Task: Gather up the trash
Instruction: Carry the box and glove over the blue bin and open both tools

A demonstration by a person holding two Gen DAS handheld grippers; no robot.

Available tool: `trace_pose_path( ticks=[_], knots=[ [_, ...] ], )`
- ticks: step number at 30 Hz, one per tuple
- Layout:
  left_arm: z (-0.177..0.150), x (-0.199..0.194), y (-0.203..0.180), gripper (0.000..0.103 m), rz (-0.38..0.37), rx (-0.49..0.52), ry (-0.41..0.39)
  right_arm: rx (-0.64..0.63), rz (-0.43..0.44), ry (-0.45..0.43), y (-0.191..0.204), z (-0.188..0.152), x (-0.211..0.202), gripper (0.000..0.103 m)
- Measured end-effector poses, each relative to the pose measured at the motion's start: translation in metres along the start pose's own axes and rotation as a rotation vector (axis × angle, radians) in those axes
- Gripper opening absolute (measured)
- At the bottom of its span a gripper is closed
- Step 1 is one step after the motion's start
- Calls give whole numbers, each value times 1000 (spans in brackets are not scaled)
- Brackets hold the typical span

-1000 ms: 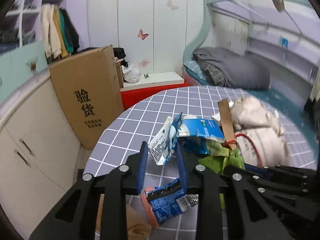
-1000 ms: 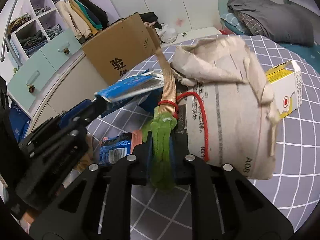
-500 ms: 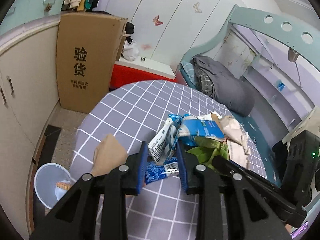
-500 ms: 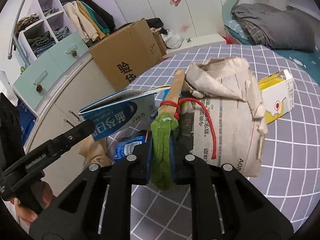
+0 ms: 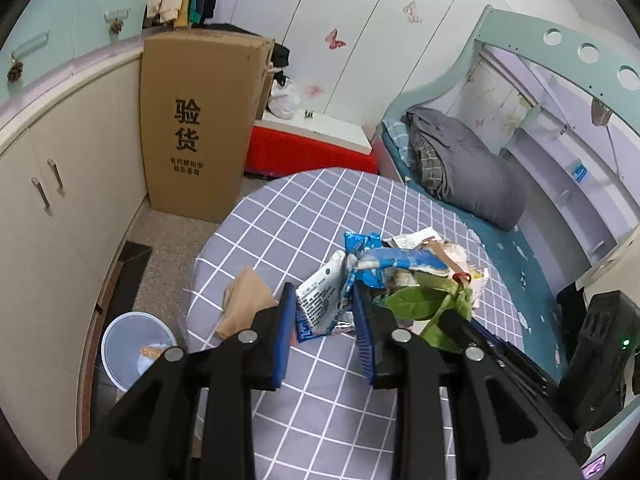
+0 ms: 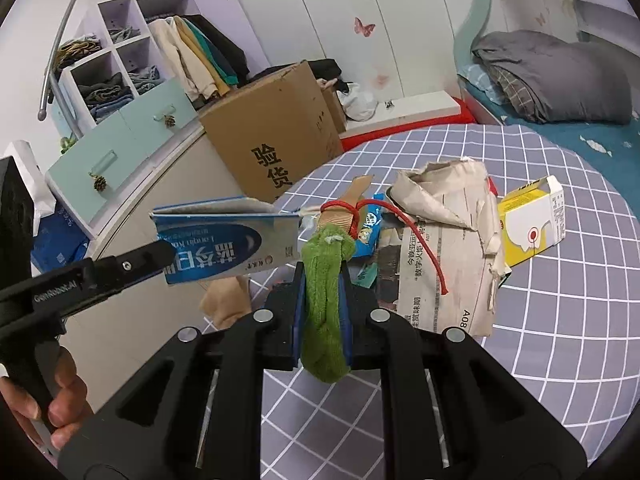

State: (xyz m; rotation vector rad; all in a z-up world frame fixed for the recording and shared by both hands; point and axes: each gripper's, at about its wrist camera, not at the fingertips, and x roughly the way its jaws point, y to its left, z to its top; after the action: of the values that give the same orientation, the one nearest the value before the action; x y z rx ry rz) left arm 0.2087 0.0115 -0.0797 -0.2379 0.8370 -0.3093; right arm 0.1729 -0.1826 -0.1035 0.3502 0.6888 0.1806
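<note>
The left gripper (image 5: 323,306) has its fingers closed on a blue-and-white box (image 5: 326,296), lifted above the counter (image 5: 280,216). The right gripper (image 6: 322,288) has its fingers clamped on a green cloth (image 6: 324,312), tied by red string (image 6: 420,240) to a newspaper (image 6: 444,248). A yellow carton (image 6: 532,220) lies beside the paper. A bin (image 5: 132,350) stands on the floor beside the counter.

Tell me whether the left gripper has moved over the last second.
Yes. The left gripper, shut on the blue box, has risen and drawn back: the table looks farther off, and a bin now shows.
</note>
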Motion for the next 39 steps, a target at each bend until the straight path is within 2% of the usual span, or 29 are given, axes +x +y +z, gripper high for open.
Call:
trace_pose_path(
  ticks=[10, 17, 22, 26, 35, 37, 38, 39],
  knots=[
    [-11, -33, 7, 27, 5, -4, -27, -40, 18, -20, 24, -2, -19, 15],
    [-22, -65, 47, 27, 20, -59, -75, -104, 50, -10, 70, -7, -12, 15],
    [-27, -88, 98, 27, 66, -128, -113, -165, 103, 33, 118, -14, 15, 15],
    [-32, -102, 155, 27, 144, -207, -137, -215, 150, 83, 159, -26, 45, 15],
    [-48, -86, 279, 27, 311, -372, -82, -292, 245, 276, 236, -69, 152, 16],
    [-53, -78, 304, 27, 359, -396, -60, -305, 253, 314, 249, -80, 177, 19],
    [-56, -75, 313, 27, 373, -407, -50, -313, 259, 332, 254, -85, 188, 30],
    [-59, -70, 323, 27, 384, -423, -36, -321, 268, 353, 259, -91, 202, 54]
  ],
)
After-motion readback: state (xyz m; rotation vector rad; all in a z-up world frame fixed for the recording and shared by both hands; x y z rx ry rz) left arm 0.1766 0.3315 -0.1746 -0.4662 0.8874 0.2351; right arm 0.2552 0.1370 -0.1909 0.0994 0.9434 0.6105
